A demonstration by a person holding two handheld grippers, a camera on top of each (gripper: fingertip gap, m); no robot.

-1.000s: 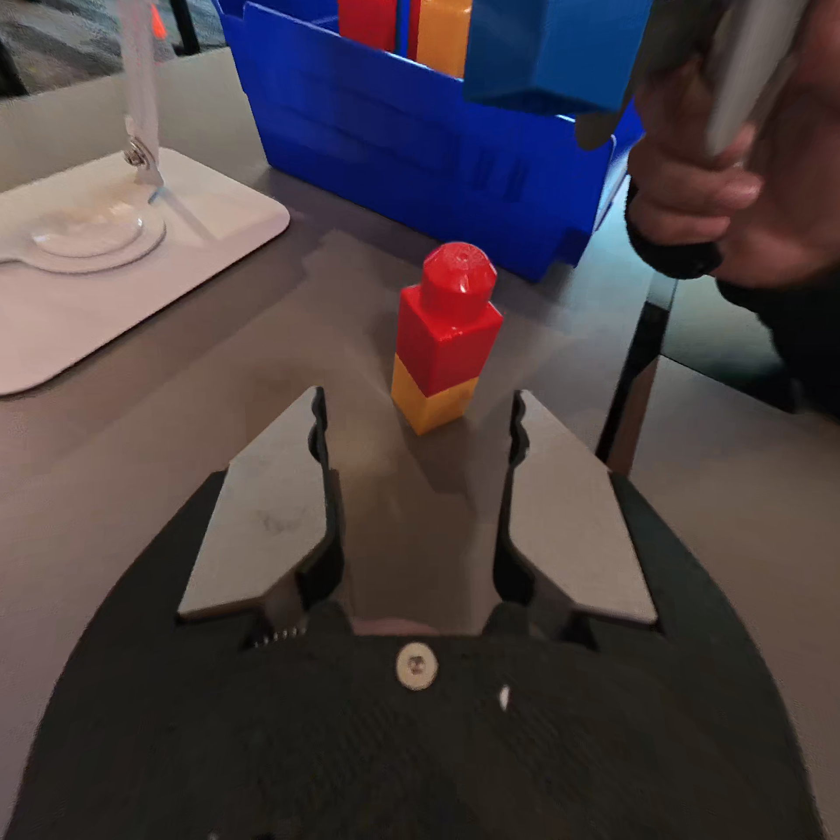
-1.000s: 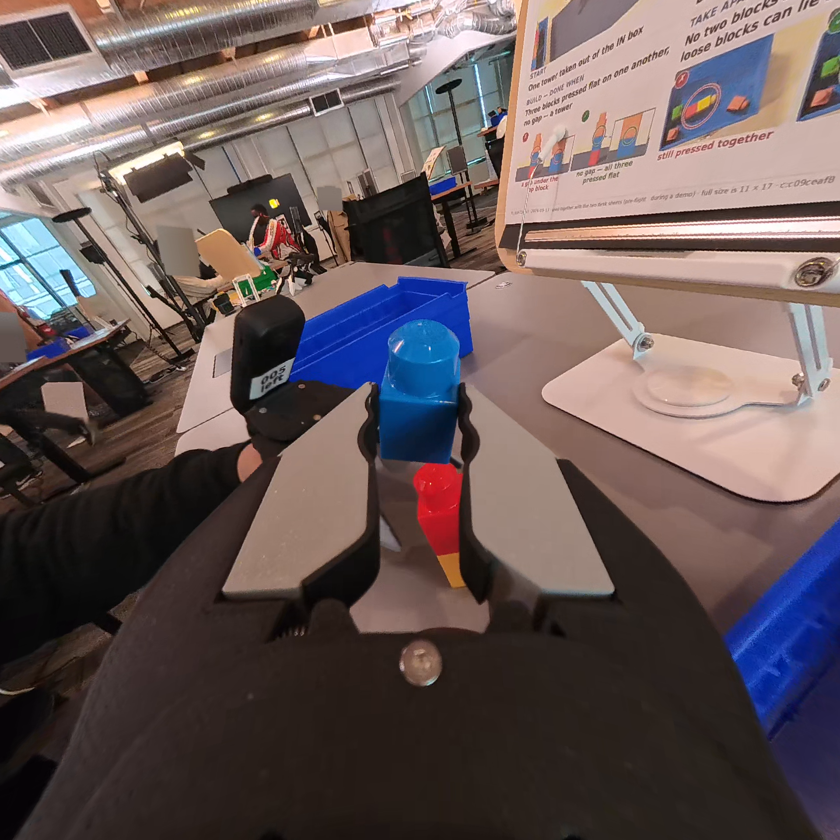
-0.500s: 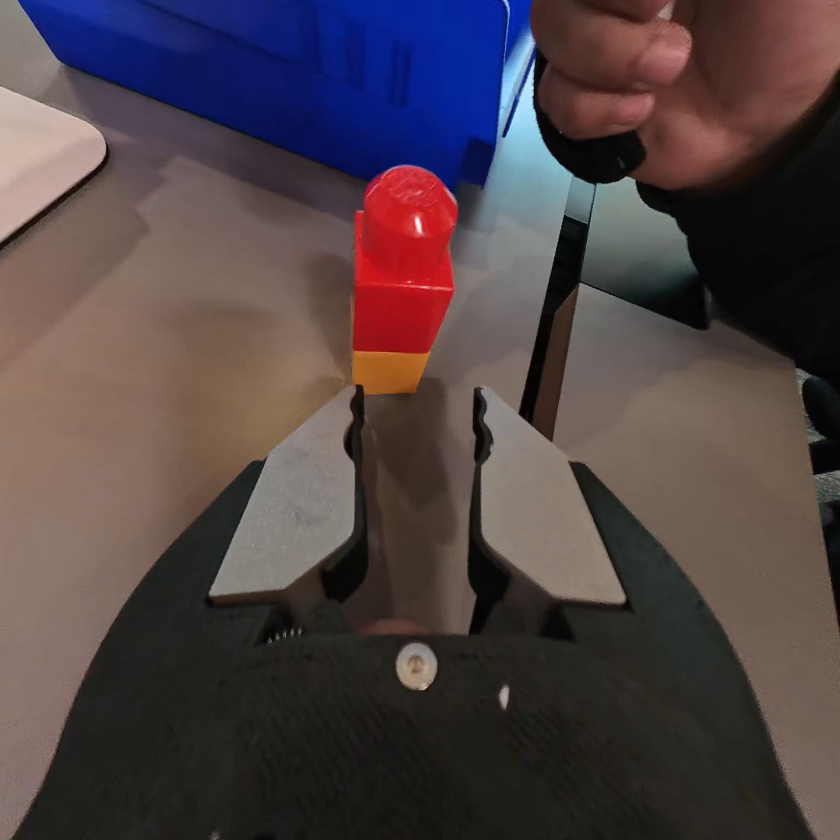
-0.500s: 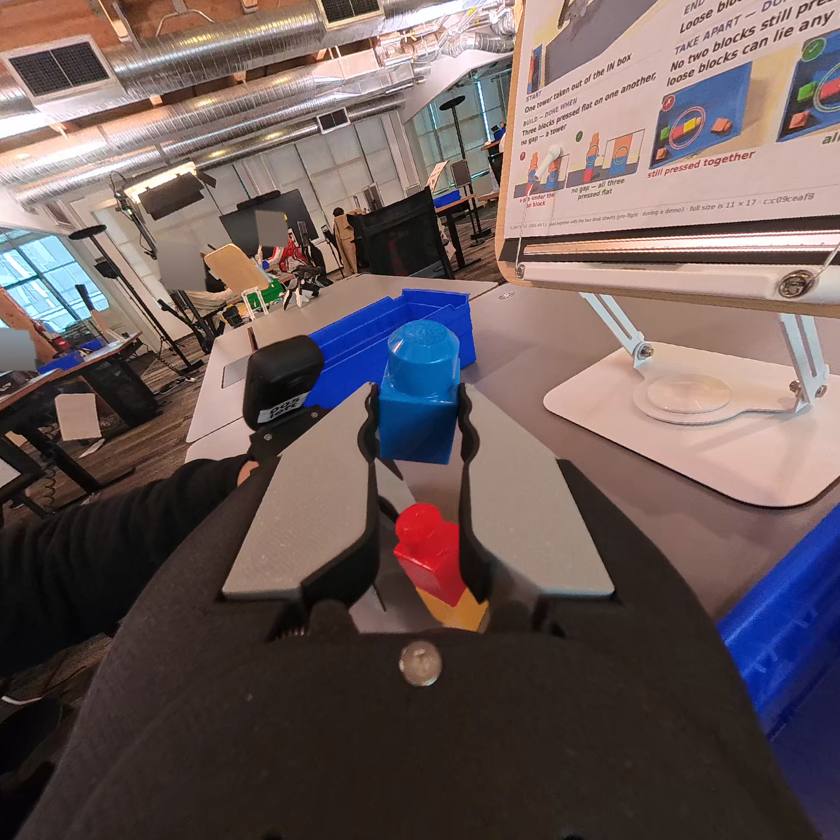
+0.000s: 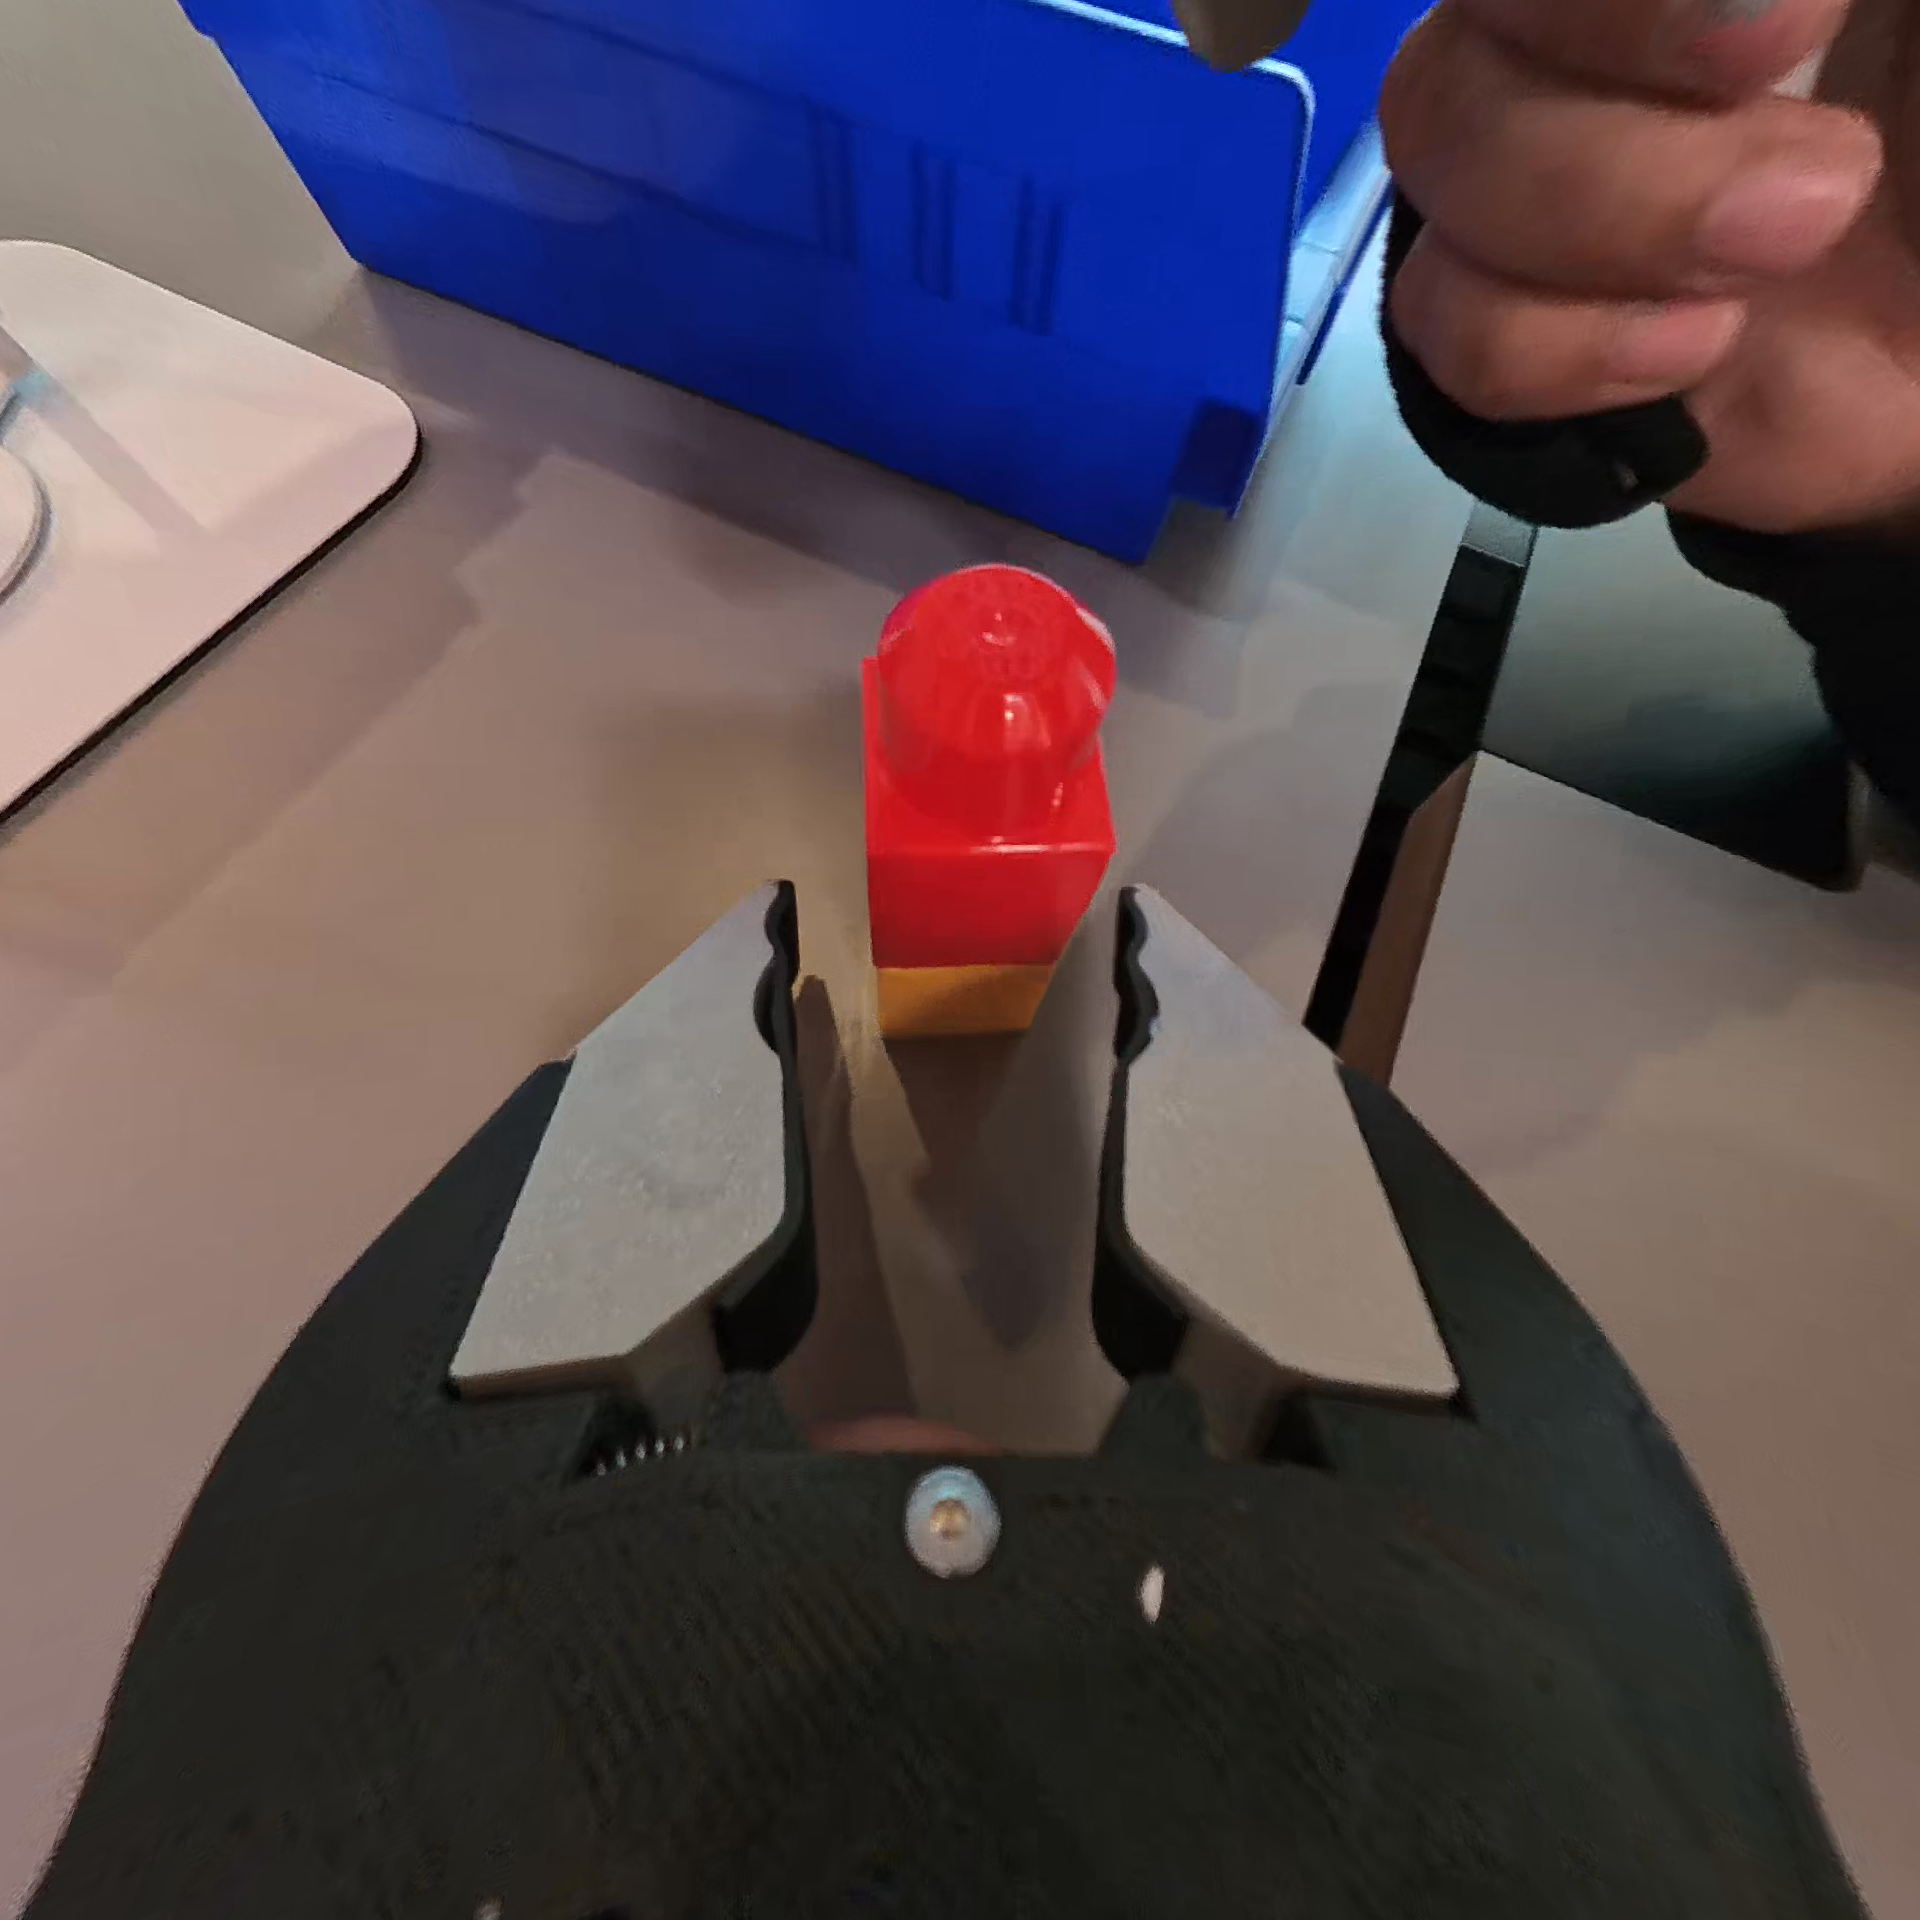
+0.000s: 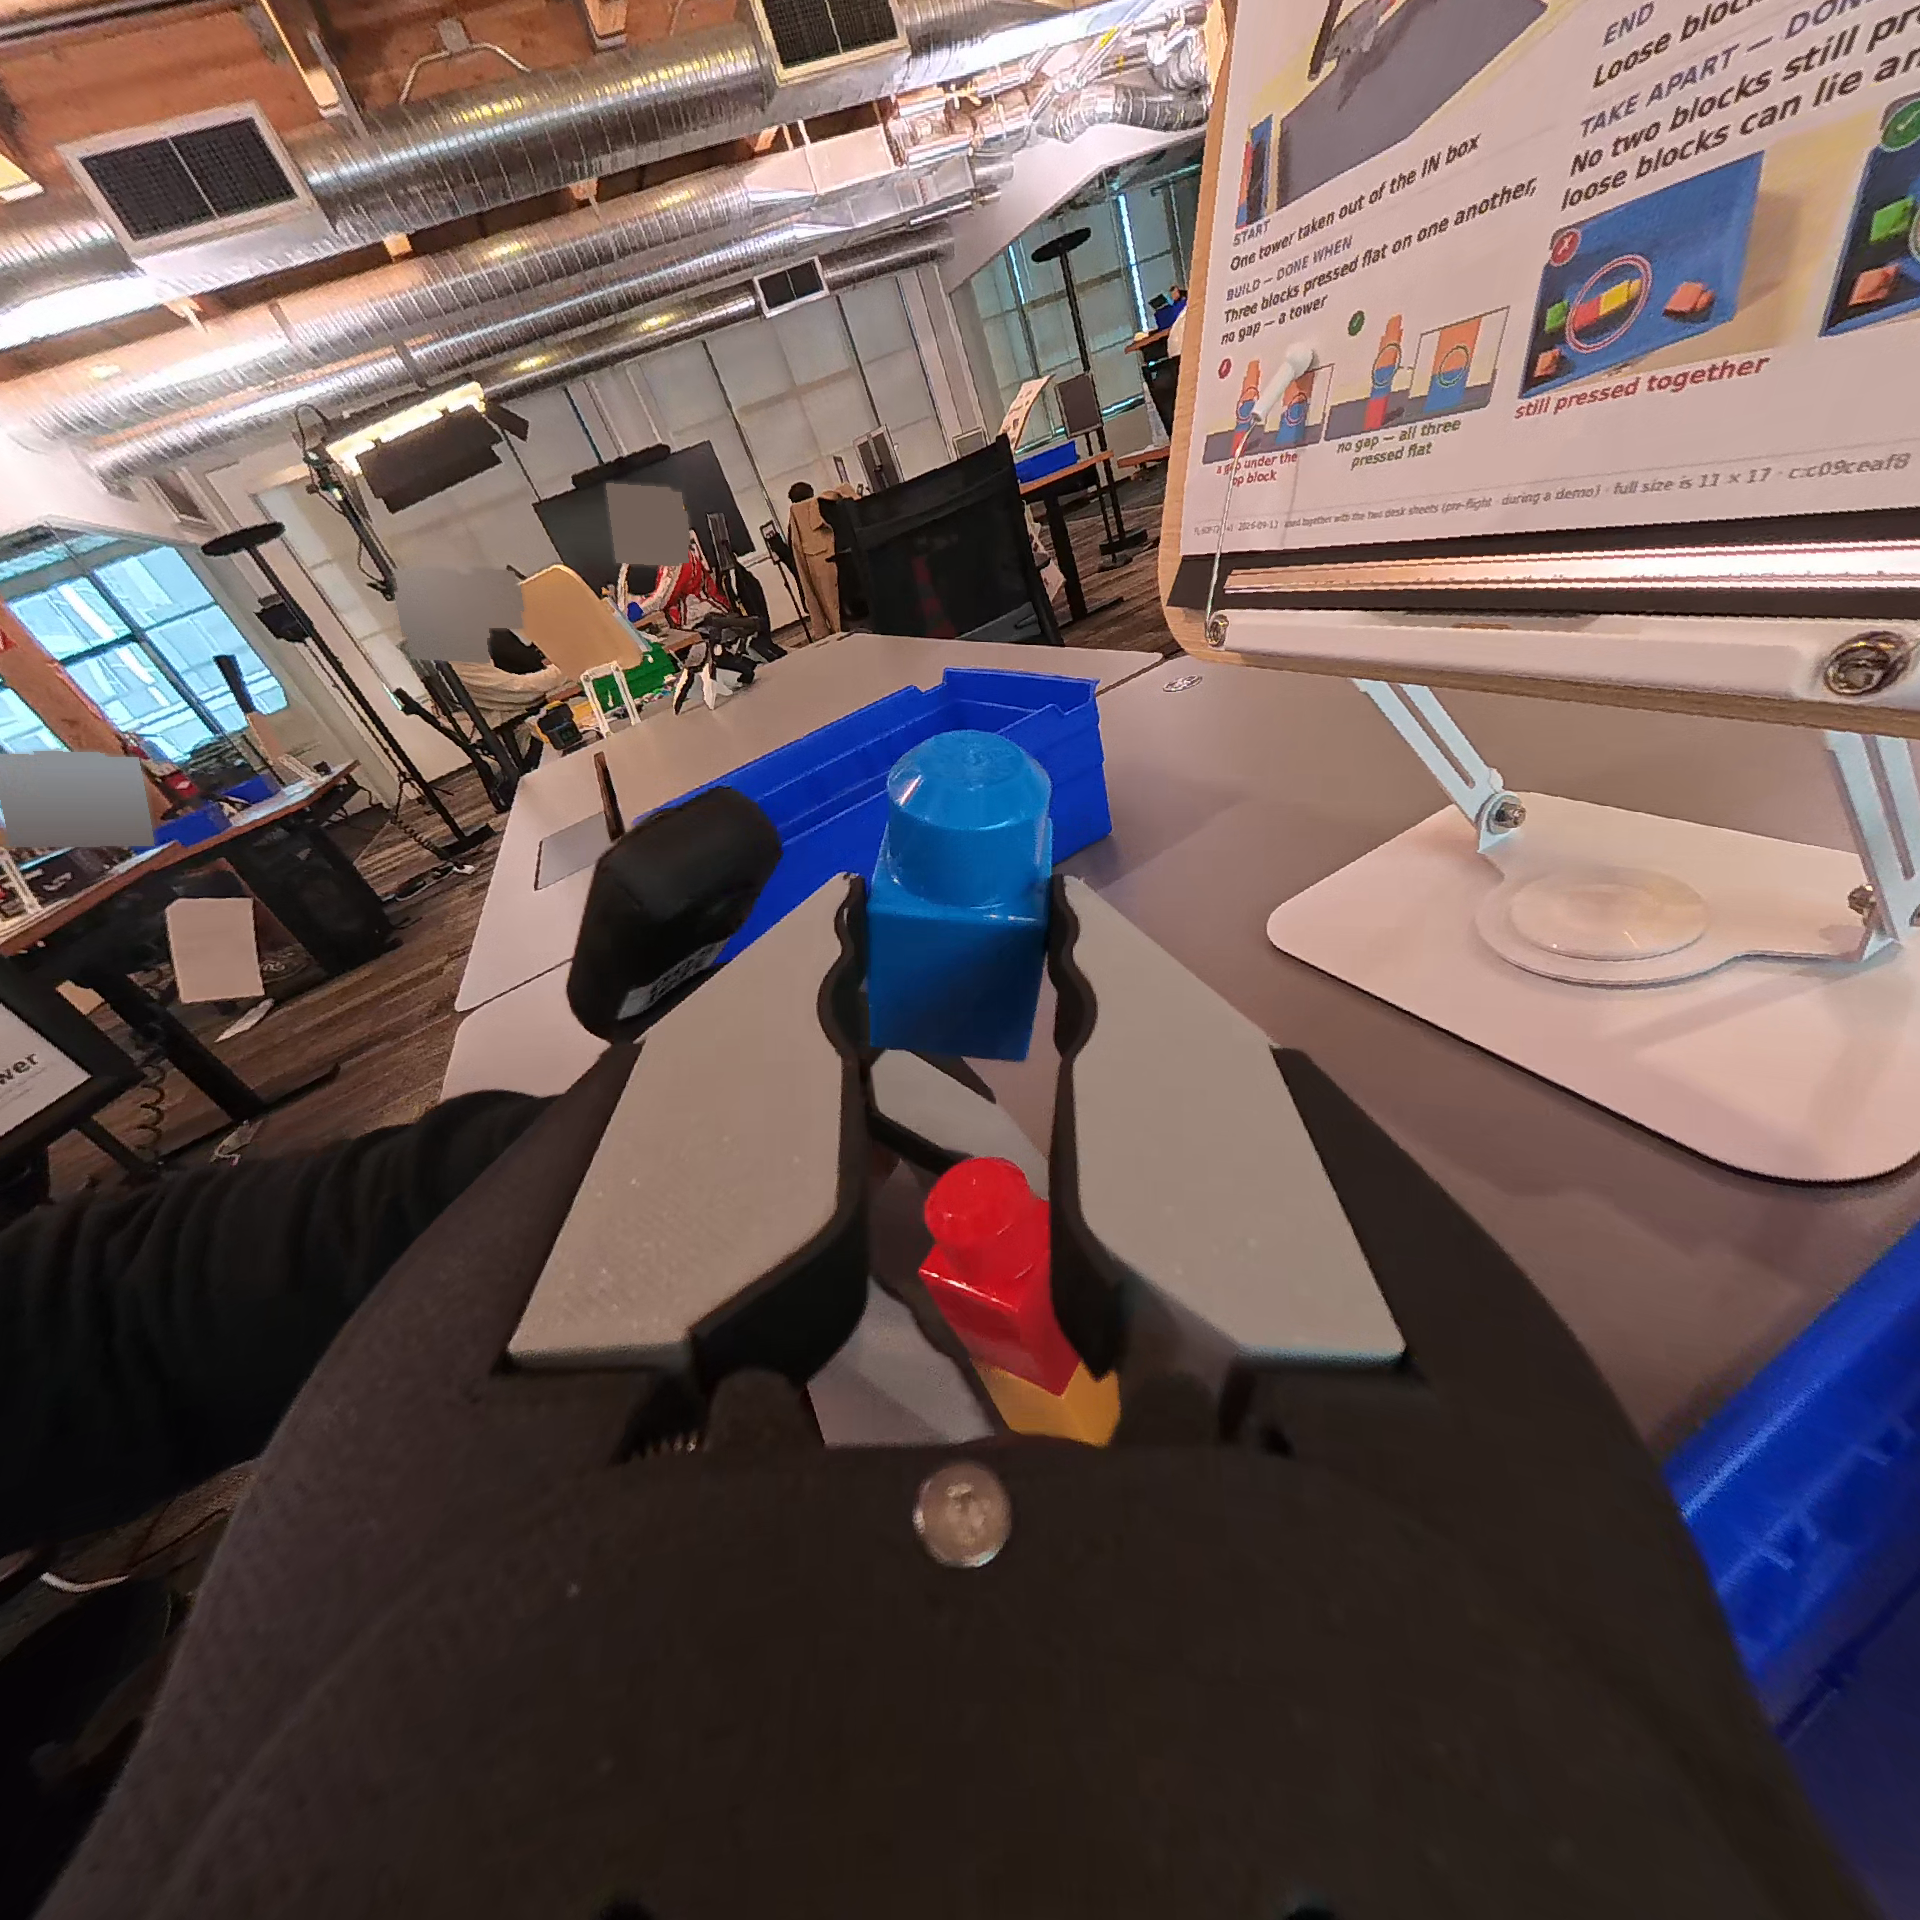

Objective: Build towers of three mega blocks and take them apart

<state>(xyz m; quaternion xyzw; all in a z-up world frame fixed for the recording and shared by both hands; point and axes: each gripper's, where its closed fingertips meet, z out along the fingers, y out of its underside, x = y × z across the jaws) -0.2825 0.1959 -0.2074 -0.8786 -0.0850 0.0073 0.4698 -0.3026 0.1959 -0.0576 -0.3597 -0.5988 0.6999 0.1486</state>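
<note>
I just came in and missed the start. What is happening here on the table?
A person is stacking blocks with two hand-held grippers. The right gripper is shut on a blue block, held above a red block that sits on a yellow block on the grey table. The left gripper is open, its fingers either side of that stack.

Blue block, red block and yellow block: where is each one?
blue block (image 6: 956, 961), right wrist view, front face.
red block (image 5: 982, 899), left wrist view, front face.
yellow block (image 5: 958, 1000), left wrist view, front face.
</note>
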